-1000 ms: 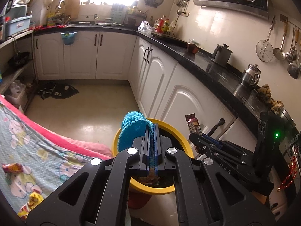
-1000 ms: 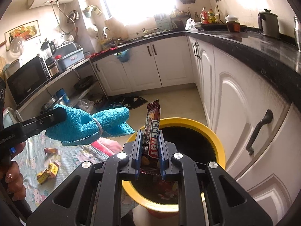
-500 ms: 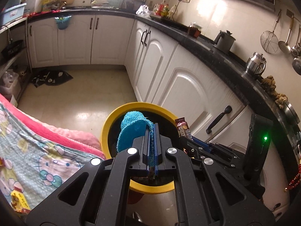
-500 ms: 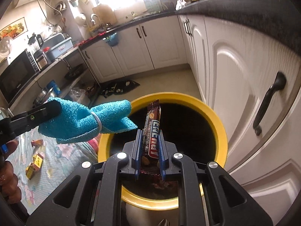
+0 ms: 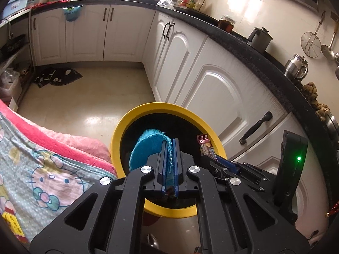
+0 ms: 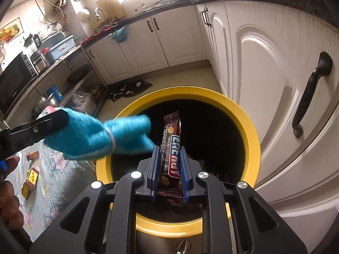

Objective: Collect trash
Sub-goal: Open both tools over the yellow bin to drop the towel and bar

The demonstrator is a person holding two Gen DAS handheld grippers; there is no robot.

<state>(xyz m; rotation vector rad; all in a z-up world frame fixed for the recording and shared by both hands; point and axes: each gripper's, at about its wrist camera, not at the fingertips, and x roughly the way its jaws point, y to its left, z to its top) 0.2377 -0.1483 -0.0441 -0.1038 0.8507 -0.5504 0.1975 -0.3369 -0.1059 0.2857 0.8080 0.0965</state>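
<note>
A yellow-rimmed bin (image 5: 148, 108) with a dark inside stands on the floor beside the white cabinets. My left gripper (image 5: 169, 142) is shut on a blue cloth (image 5: 146, 146), which hangs over the bin's left side. In the right wrist view the cloth (image 6: 95, 135) sticks out of the left gripper (image 6: 60, 116) across the bin rim (image 6: 252, 131). My right gripper (image 6: 169, 148) holds a brown snack bar wrapper (image 6: 171, 131) upright over the bin mouth. Its jaws are opening, and the bar still stands between the pads. The left wrist view shows that bar (image 5: 204, 145) and the right gripper (image 5: 214, 158).
A cartoon-print tablecloth (image 5: 42, 169) with a pink edge lies left of the bin, with small yellow wrappers (image 6: 31, 175) on it. White cabinet doors (image 5: 222, 97) with a black handle (image 6: 311, 89) stand close on the right. A dark mat (image 5: 57, 77) lies on the floor. A hand (image 6: 8, 169) grips the left tool.
Both grippers have sunk toward the bin, which now fills more of each view. The blue cloth has moved over the bin mouth. The snack bar stays between the right jaws.
</note>
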